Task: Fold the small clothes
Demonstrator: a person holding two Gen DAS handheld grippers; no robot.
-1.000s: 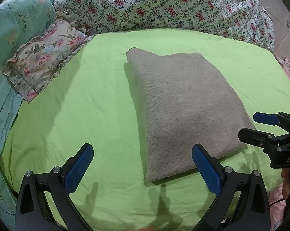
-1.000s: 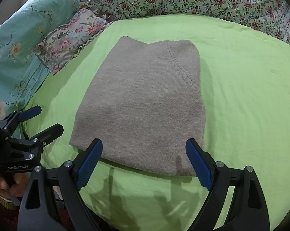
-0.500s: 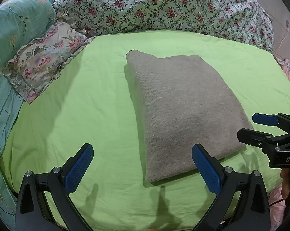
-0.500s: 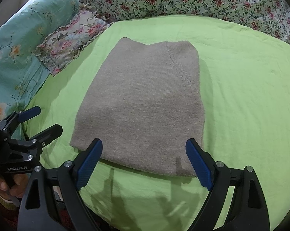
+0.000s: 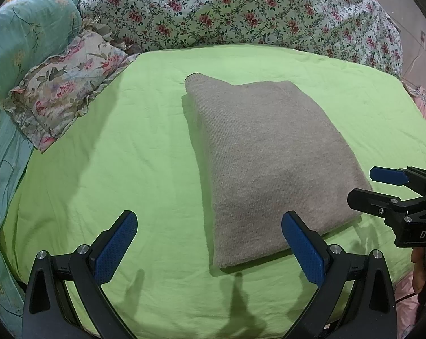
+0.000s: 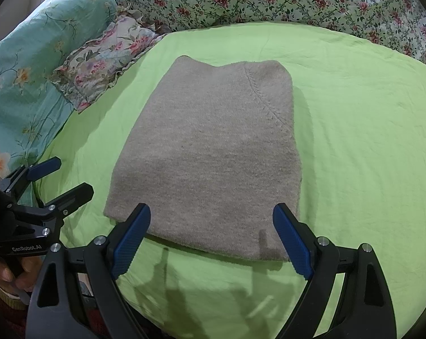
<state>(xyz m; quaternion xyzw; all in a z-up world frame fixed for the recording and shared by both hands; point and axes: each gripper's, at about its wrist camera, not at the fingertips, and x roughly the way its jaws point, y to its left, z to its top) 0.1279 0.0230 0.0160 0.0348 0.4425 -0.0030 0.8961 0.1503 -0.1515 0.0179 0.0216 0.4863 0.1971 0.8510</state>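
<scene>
The grey sweater (image 6: 210,152) lies folded on the green bed sheet (image 6: 354,141). Both tongs, left (image 5: 210,245) and right (image 6: 213,237), hover spread and empty; folding seems finished, perhaps one more half-fold.

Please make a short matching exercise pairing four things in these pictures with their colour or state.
Things:
1. folded sweater
2. bed sheet
3. frilled pillow
4. left gripper

Descriptions:
A. open, holding nothing
B. plain light green
C. grey knit, lying flat
D. floral print, at the sheet's far left edge

Pairs: 1-C, 2-B, 3-D, 4-A
</scene>
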